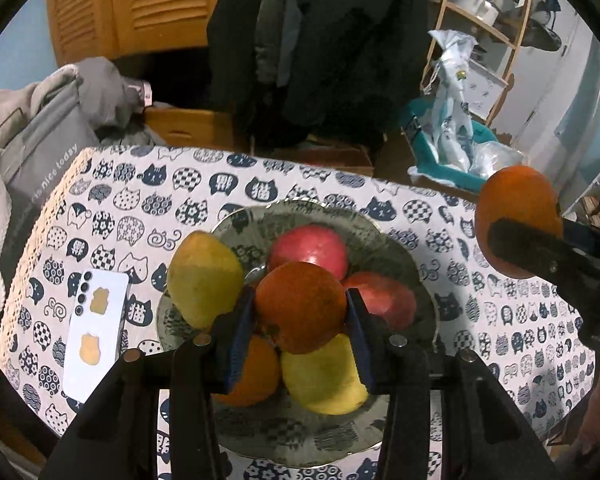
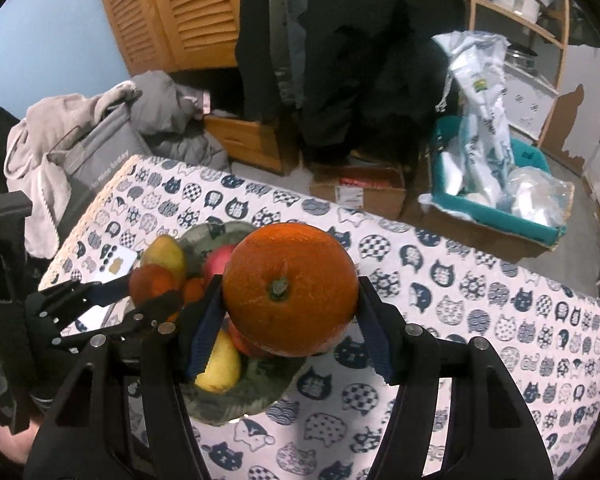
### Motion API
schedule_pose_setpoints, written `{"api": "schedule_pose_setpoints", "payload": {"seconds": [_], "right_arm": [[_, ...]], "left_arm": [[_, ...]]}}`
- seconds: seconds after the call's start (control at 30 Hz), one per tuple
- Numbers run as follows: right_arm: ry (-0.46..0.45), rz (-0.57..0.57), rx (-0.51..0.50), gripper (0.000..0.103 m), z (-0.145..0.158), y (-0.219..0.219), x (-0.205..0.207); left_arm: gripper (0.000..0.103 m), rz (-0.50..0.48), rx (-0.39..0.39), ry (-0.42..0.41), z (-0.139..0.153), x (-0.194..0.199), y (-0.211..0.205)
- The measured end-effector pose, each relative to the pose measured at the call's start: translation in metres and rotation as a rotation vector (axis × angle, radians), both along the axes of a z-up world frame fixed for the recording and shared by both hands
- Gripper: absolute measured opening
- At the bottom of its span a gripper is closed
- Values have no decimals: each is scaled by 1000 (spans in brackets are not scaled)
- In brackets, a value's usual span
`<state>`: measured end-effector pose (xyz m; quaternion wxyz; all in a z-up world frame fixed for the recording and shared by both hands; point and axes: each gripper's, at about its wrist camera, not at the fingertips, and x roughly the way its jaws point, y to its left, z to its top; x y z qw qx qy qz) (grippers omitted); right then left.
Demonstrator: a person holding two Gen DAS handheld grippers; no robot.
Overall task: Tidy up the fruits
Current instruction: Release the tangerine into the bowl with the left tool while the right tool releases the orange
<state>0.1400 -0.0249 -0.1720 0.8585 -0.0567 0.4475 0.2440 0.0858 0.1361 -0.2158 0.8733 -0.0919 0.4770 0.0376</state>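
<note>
Clearly, both grippers were loaded at this moment. Farthest left of the left gripper's [image 1: 300, 312] fingers lay a white phone [image 1: 96, 324] flat on the cat-print tablecloth [image 1: 236, 184], apart from the plate [image 1: 416, 264]. Just outside the left finger sat a yellow-green pear [image 1: 202, 278], touching that finger's outer face. Between the two blue pads [image 1: 242, 332] was a dark orange [image 1: 300, 306], pinched at its widest part with the fingers closed only as far as the fruit allowed; below it in the pile lay another orange [image 1: 256, 372] and a lemon-yellow pear [image 1: 324, 376], and beyond the fingertips two red apples [image 1: 310, 246]. Whether the gripped orange rested on the pile or was lifted clear could not be told. Well to the right, the right gripper [image 2: 290, 312] held a second orange [image 2: 290, 288] in the air, stem toward the camera, its fingers likewise closed on the fruit's sides, above the plate's near right edge. To do this step well, I judged, each orange should travel straight up and away from the heap, grip kept firm but not crushing, since the pear leaning on the left finger could roll if that finger swung sideways.
</note>
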Motion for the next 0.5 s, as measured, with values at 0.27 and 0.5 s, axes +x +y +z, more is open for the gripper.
{"api": "schedule_pose_setpoints", "payload": {"seconds": [0.27,0.5], "right_arm": [[67,16,9,64,-20,16,10],[123,40,32,64,-34,29,15]], "left_arm": [[64,7,-36,42,-12,2,14],[70,58,-46,48,-7,-14,35]]}}
